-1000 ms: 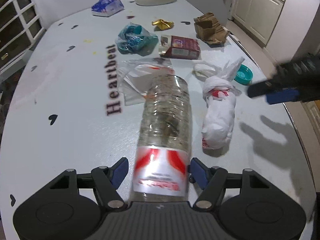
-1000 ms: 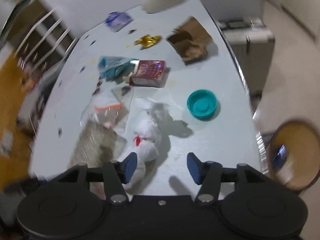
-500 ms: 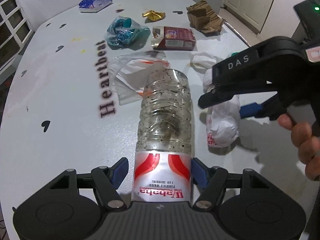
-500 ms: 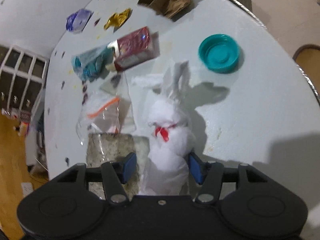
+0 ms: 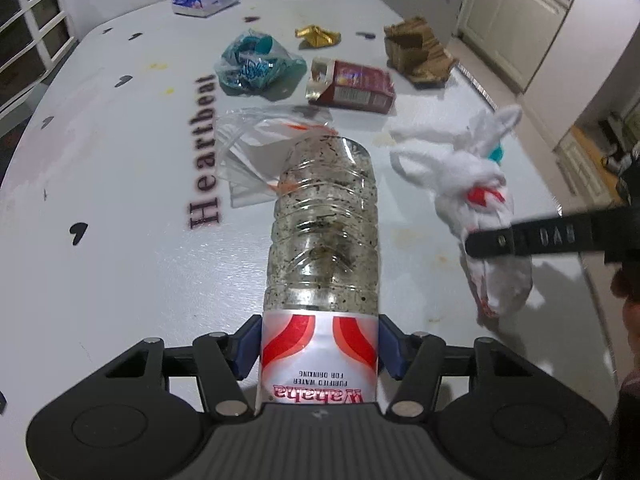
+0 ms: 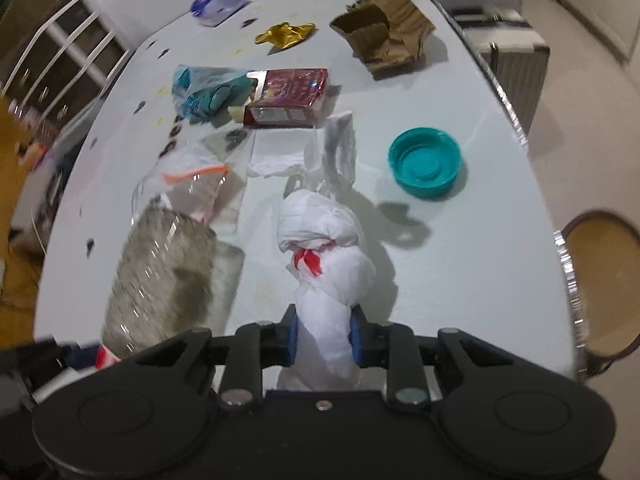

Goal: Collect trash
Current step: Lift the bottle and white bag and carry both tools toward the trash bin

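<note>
Two pieces of trash are caught at once. Left gripper (image 5: 319,350), jaws closing, now pinches the bottle (image 5: 324,240) at its label; a second ago the pads stood clear. Right gripper (image 6: 323,338), also closing, has dropped onto the knotted bag (image 6: 326,264) just right of the bottle and squeezes its tail (soft, may slip). Both look ready to lift; teal cap (image 6: 426,162) beyond the bag remains.
</note>
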